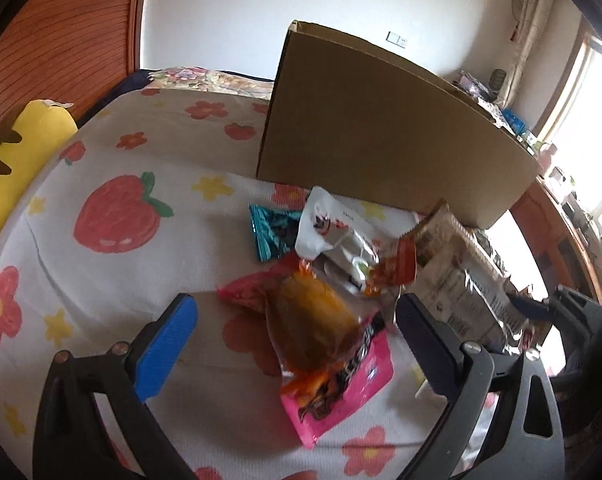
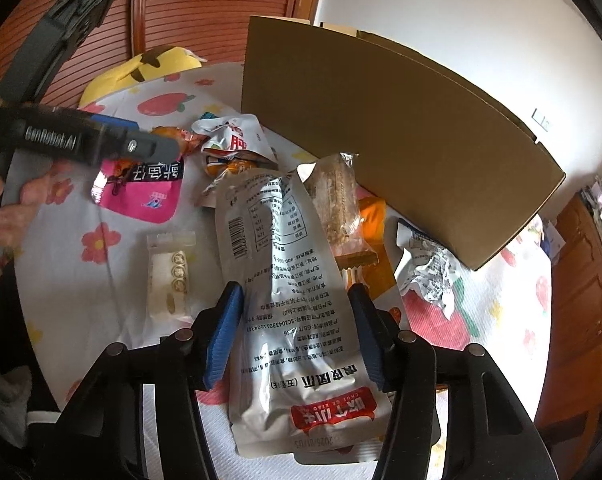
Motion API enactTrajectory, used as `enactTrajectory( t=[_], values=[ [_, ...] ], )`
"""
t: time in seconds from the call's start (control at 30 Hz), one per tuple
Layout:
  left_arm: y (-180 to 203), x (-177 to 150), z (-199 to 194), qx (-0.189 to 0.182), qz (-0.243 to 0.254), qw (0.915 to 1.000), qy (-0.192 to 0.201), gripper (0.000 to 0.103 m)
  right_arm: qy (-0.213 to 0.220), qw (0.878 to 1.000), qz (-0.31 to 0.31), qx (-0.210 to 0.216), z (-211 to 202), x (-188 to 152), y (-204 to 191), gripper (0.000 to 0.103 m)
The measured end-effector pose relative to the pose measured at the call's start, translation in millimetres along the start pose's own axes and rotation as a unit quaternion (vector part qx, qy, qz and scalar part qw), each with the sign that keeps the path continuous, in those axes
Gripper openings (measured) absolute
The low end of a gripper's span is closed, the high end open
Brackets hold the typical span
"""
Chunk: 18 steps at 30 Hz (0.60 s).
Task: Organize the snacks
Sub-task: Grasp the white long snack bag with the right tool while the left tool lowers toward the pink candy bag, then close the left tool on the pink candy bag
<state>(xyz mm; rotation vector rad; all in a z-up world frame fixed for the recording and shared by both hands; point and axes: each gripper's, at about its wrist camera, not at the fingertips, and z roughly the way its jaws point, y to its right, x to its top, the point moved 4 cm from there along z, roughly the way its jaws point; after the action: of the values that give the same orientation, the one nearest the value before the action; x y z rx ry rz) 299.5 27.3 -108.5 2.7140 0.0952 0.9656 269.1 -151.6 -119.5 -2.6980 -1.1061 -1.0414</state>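
Observation:
Several snack packets lie on a strawberry-print cloth before a cardboard box (image 1: 385, 132), also in the right wrist view (image 2: 385, 136). My left gripper (image 1: 297, 312) is open above a clear orange packet (image 1: 313, 320) lying on a pink packet (image 1: 341, 392). My right gripper (image 2: 295, 296) is open, its fingers either side of a long silver pouch (image 2: 297, 304); whether they touch it is unclear. The left gripper's body (image 2: 81, 140) shows above the pink packet (image 2: 141, 196) in the right wrist view.
A teal packet (image 1: 273, 232), a white pouch (image 1: 329, 228), a small white candy packet (image 2: 169, 276), a clear biscuit packet (image 2: 337, 200) and a crumpled white wrapper (image 2: 429, 268) lie around. A yellow plush (image 1: 17, 160) sits left. A wooden cabinet (image 2: 581, 312) stands right.

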Motion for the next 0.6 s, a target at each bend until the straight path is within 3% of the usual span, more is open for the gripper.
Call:
enactTrajectory(
  t=[0.07, 0.17, 0.33, 0.6],
  values=[
    [3, 2, 5, 0.008, 0.005, 0.9999, -0.010, 0.098, 0.002, 1.000, 0.001, 0.000, -1, 0, 0, 0.056],
    [4, 3, 14, 0.008, 0.006, 0.9994, -0.033, 0.088, 0.003, 1.000, 0.001, 0.001, 0, 1, -4, 0.056],
    [3, -3, 10, 0.002, 0.018, 0.9990, -0.041, 0.080, 0.000, 1.000, 0.002, 0.006, -3, 1, -3, 0.055],
    [-3, -10, 4, -0.010, 0.035, 0.9981, -0.050, 0.078, -0.006, 1.000, 0.009, 0.024, -12, -2, -1, 0.054]
  ],
)
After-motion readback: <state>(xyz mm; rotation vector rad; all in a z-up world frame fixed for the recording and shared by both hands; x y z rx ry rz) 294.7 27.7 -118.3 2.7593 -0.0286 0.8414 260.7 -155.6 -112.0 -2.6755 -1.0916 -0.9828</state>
